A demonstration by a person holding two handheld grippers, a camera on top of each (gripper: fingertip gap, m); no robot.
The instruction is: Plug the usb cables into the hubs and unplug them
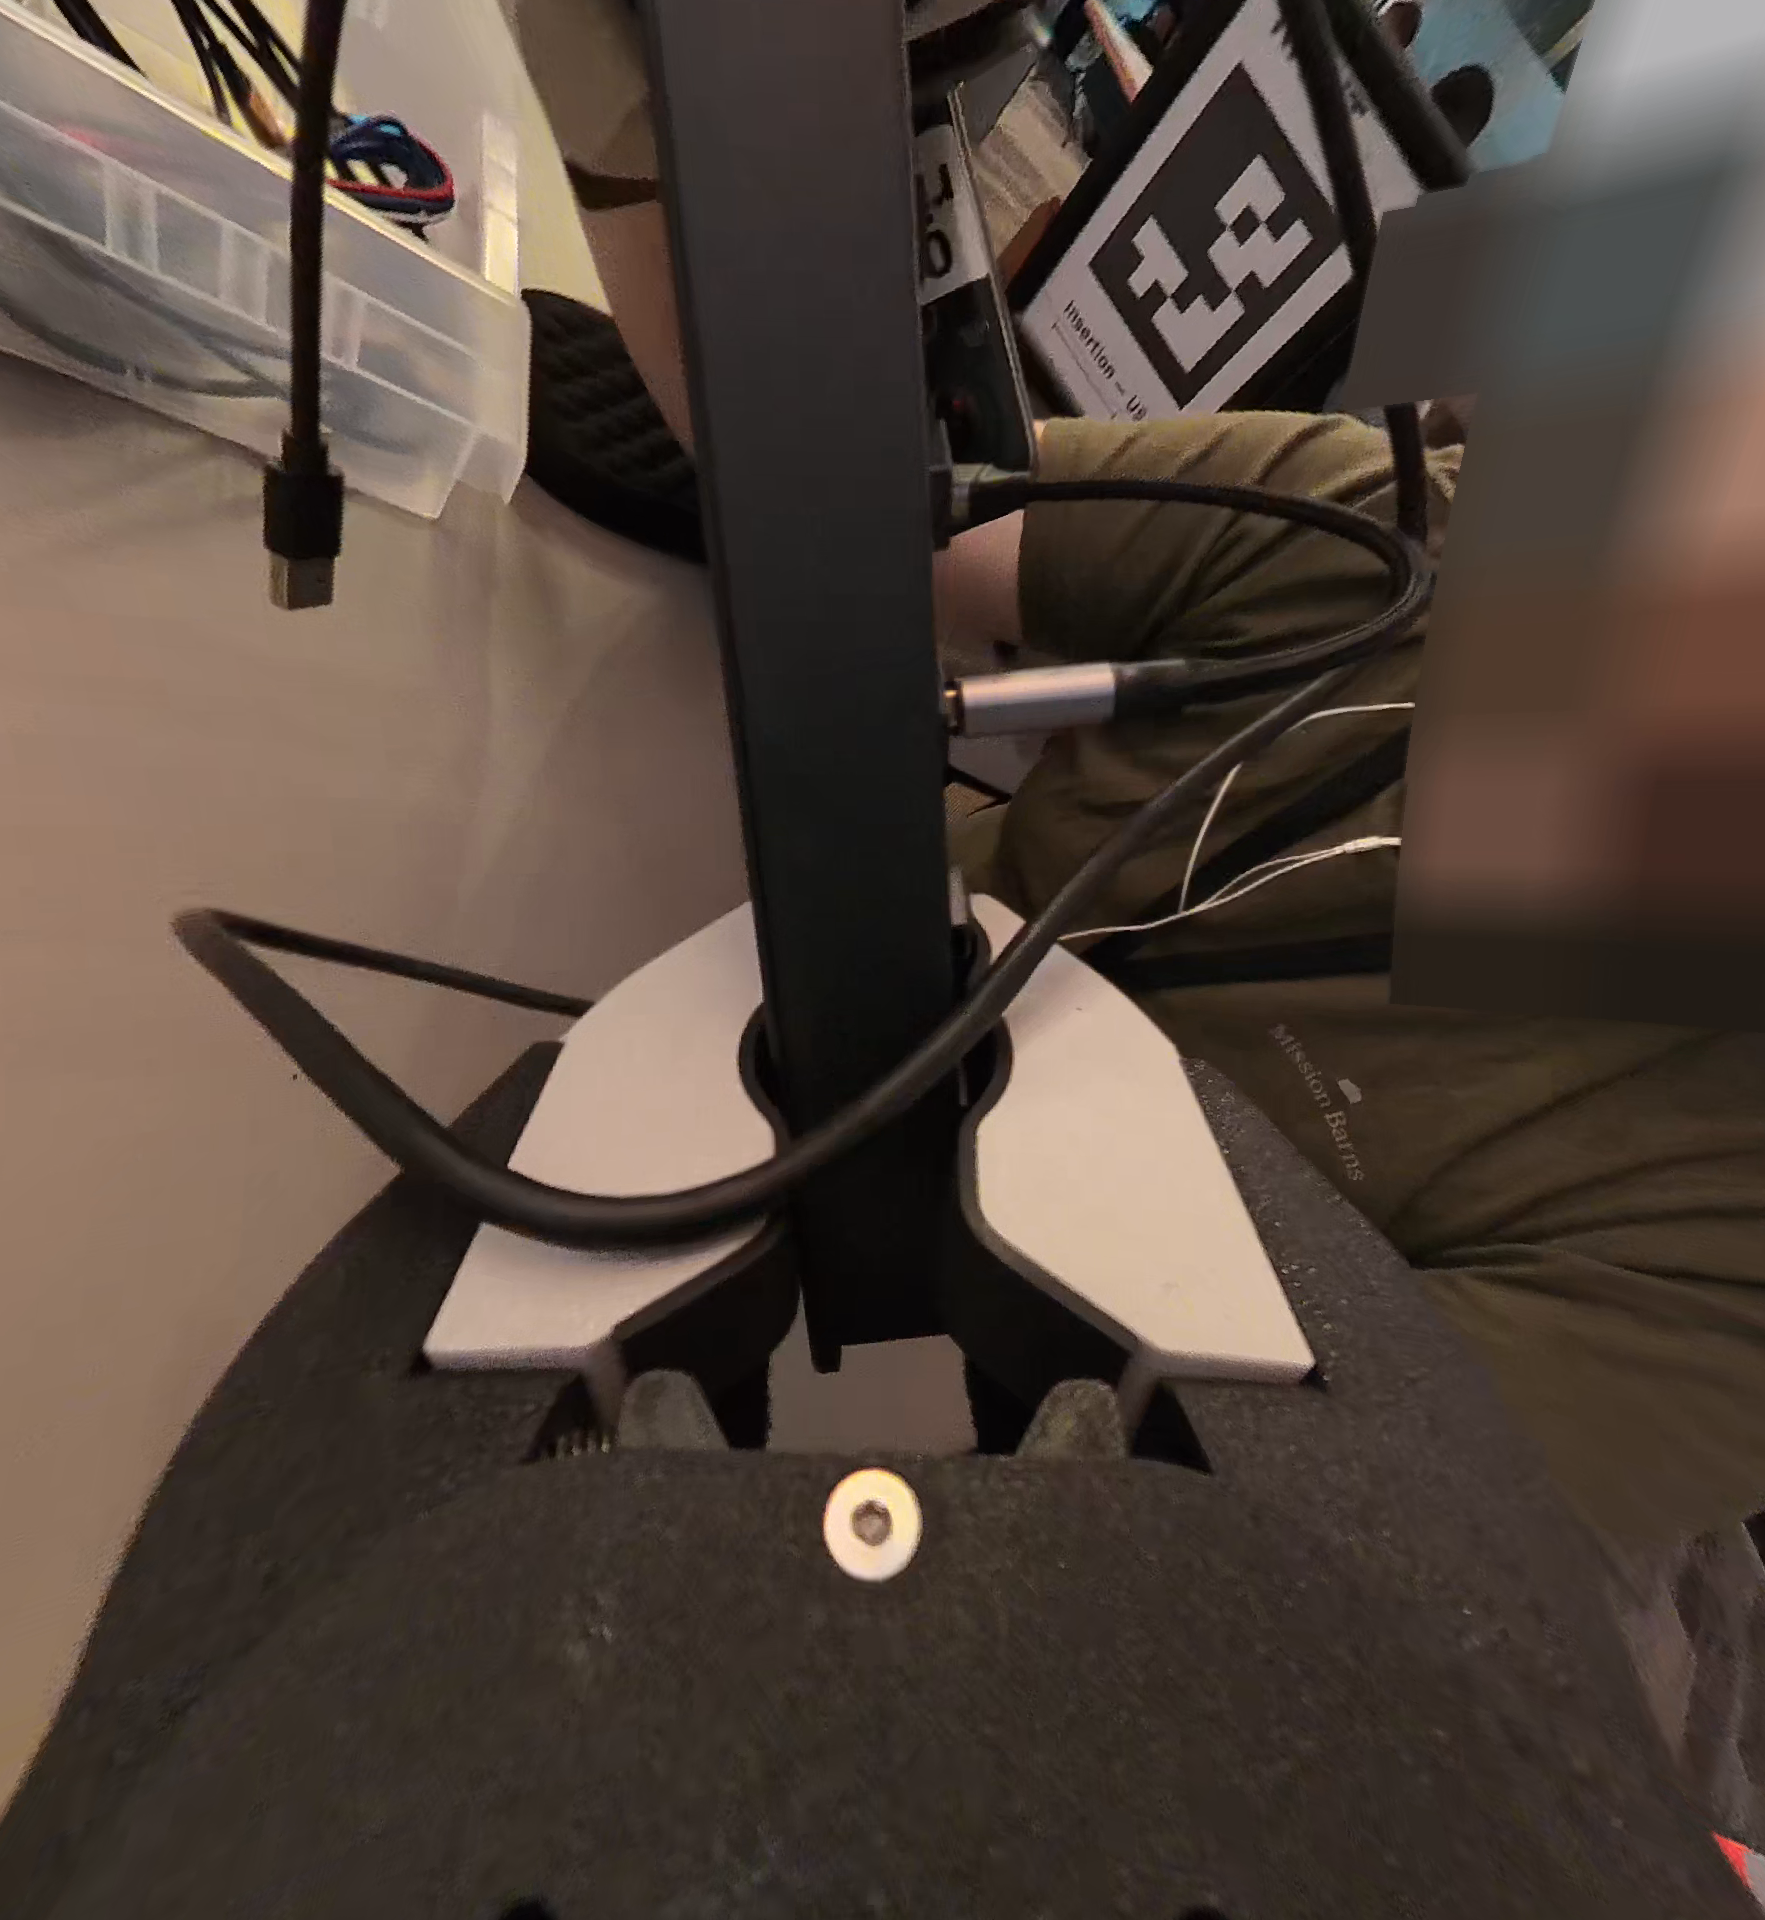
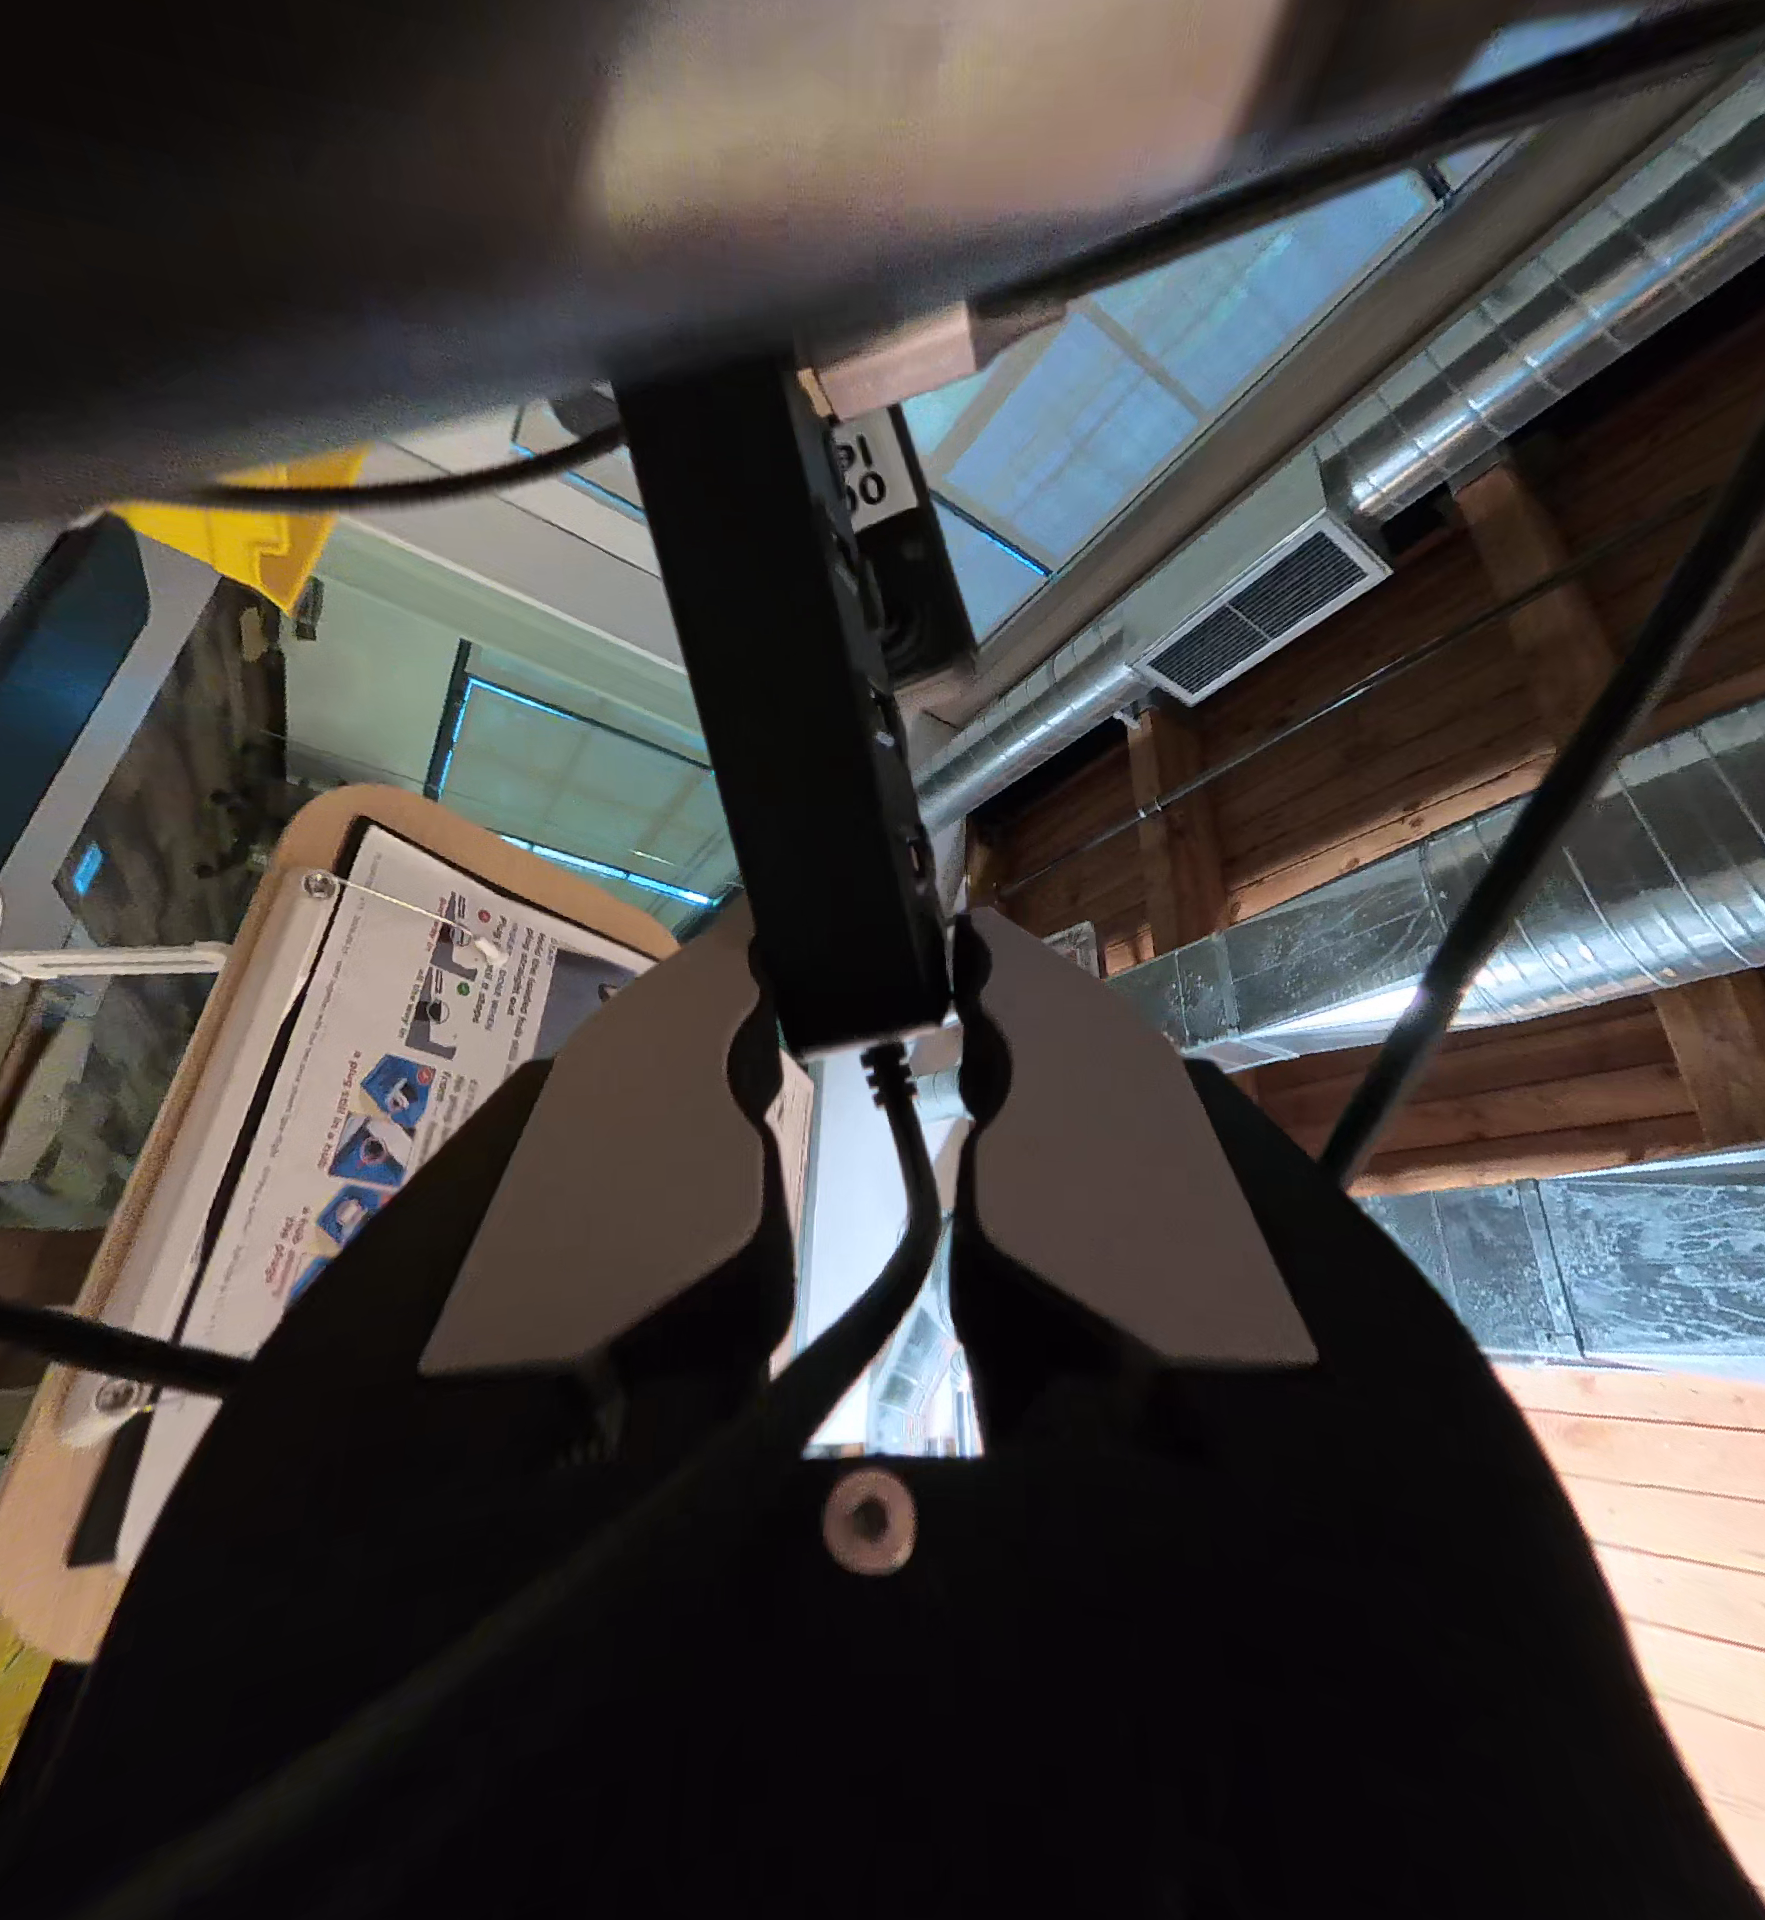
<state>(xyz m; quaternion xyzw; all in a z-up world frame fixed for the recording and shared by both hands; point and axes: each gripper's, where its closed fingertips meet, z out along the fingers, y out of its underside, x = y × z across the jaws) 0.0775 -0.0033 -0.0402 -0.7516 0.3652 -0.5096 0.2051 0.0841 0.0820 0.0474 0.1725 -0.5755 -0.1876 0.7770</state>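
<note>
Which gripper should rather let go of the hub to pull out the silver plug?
Likely the right gripper: it only pinches the hub end at its tips, while the left gripper clamps it deeper and can steady it.

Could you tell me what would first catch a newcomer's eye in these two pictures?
The long black USB hub dominates the left wrist view, standing upright between the left gripper fingers, with a silver-shelled plug in its right side. A loose black USB plug hangs at upper left in front of a clear plastic bin. In the right wrist view, the right gripper pinches the hub's lower end below shiny ceiling ducts.
</note>
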